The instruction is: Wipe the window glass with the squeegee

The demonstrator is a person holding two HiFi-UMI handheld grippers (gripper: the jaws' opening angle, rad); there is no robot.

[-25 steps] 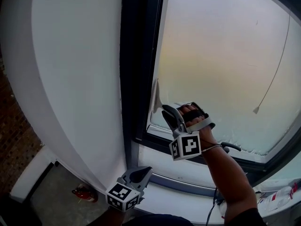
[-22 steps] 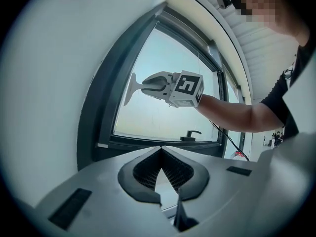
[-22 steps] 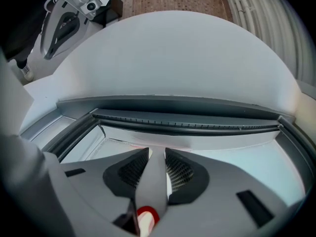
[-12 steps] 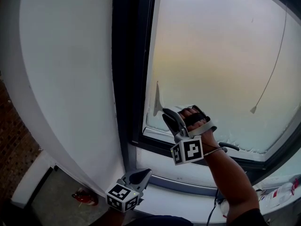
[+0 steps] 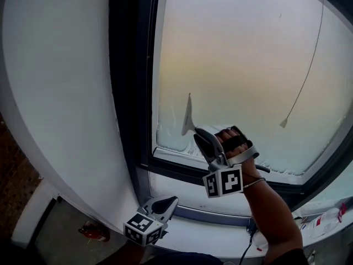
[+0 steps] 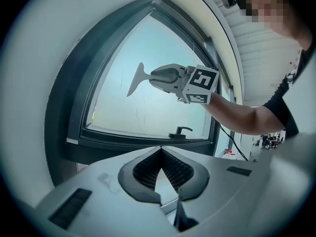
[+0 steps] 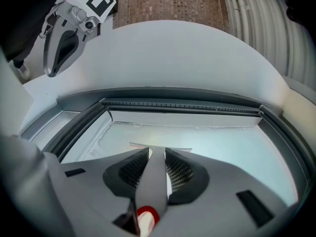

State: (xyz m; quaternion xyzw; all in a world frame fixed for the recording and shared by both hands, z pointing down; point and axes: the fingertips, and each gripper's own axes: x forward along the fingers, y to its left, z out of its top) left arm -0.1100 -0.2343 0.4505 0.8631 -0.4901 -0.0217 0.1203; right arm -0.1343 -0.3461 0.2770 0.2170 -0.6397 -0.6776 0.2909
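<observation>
The squeegee (image 5: 188, 115) stands with its blade on edge against the frosted window glass (image 5: 242, 65), low on the pane and a little right of the left frame. My right gripper (image 5: 199, 137) is shut on the squeegee's grey handle (image 7: 154, 179), and the blade (image 7: 160, 147) shows just past the jaws. The left gripper view shows the squeegee (image 6: 139, 78) and the right gripper (image 6: 168, 78) side-on before the pane. My left gripper (image 5: 164, 204) hangs below the sill, jaws shut on nothing (image 6: 160, 149).
A dark window frame (image 5: 129, 93) borders the glass, with a white wall (image 5: 60, 93) to its left. A window handle (image 5: 263, 169) sits on the lower frame. A thin cord (image 5: 302, 90) hangs over the pane's right part. A red object (image 5: 94, 232) lies on the floor.
The right gripper has carried the squeegee rightward across the glass, away from the left frame and slightly up. The left gripper has stayed low by the sill.
</observation>
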